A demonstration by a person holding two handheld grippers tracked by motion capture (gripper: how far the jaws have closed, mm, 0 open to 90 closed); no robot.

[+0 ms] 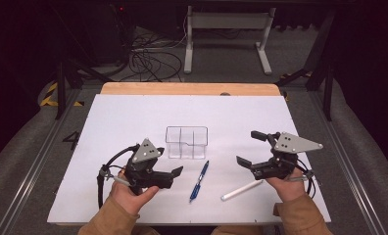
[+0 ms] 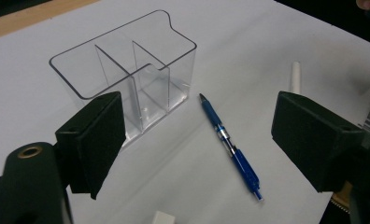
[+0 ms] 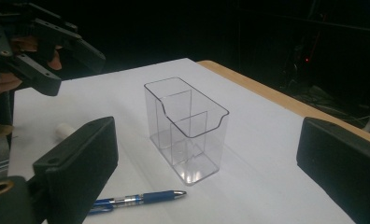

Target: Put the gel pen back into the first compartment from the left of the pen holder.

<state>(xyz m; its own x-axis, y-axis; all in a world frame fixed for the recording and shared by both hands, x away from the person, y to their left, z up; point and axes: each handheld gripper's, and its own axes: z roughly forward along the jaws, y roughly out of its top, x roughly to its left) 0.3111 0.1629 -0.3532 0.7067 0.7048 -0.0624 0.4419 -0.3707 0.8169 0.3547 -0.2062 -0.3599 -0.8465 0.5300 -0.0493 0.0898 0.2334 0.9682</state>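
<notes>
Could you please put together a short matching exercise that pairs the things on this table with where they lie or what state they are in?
Things:
1. blue pen
2. white marker
3. clear organizer
4. left gripper

Places or states:
A. stands upright near the middle of the white sheet, its compartments empty
B. lies flat just in front of the person's right hand
C. fingers apart with nothing between them
D. lies flat between the two grippers, in front of the box

Right pairs: 1-D, 2-B, 3-A, 4-C
</notes>
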